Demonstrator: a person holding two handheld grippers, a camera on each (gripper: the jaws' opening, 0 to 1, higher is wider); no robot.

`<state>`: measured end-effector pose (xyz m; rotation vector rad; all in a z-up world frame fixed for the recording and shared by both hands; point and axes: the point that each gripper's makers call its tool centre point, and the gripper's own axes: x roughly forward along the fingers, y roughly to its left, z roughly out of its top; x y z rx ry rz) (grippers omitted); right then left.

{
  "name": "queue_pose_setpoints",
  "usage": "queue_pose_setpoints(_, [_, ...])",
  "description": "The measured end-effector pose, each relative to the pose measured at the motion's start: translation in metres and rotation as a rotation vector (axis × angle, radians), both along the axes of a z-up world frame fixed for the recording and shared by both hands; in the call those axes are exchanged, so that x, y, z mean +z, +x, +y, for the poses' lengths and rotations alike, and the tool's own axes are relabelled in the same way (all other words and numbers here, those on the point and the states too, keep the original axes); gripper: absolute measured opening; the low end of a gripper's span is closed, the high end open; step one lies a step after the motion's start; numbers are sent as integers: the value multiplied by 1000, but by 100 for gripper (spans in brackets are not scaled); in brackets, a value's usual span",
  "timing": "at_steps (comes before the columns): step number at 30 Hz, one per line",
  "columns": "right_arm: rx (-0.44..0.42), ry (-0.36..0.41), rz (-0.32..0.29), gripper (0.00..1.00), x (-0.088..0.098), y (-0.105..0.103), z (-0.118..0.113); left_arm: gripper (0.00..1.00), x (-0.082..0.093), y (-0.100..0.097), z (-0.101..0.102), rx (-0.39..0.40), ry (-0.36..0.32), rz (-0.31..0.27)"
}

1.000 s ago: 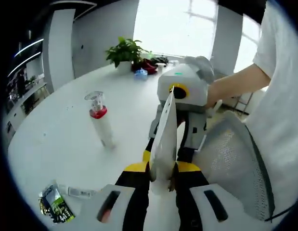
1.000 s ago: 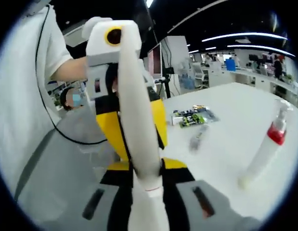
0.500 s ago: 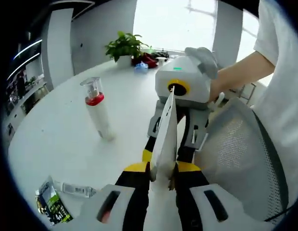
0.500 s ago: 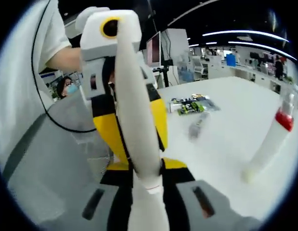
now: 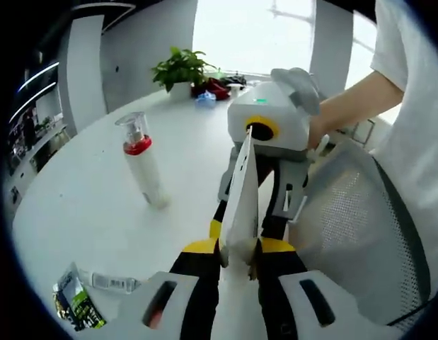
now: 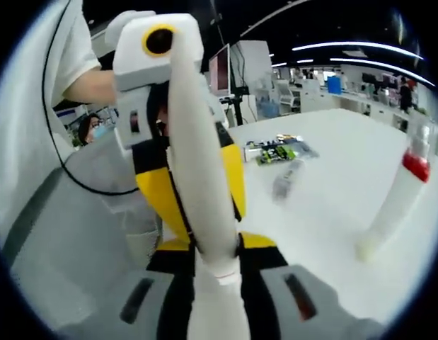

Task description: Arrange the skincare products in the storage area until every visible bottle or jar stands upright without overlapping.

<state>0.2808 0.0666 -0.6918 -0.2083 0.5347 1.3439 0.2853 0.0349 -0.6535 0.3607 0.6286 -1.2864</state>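
Straight ahead of my left tool (image 5: 238,244) my own right tool (image 5: 272,127) blocks the way, with the white tube (image 5: 241,202) spanning the gap between them. To my left the counter (image 5: 84,212) lies open up to the upright pump bottle (image 5: 142,170). A small tube (image 5: 109,282) and a green packet (image 5: 76,304) lie near the counter's edge. A mesh chair back (image 5: 346,227) crowds my right.

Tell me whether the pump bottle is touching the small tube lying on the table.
Apart. The left gripper view shows bare table between the upright pump bottle and the small tube.
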Motion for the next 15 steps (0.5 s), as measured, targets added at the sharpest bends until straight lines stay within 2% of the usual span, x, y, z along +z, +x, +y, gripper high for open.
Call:
queue_pose_setpoints(6, [-32,0,3,25,0,3,-1,16,0,2,-1,-9,4,-12])
queue_pose_setpoints(12, [-98,1,6,34,0,7,-8,16,0,7,-3,-20,5,-27])
queue_pose_setpoints(15, [-134,0,8,43,0,8,-14,16,0,11,-4,-33,15,-39])
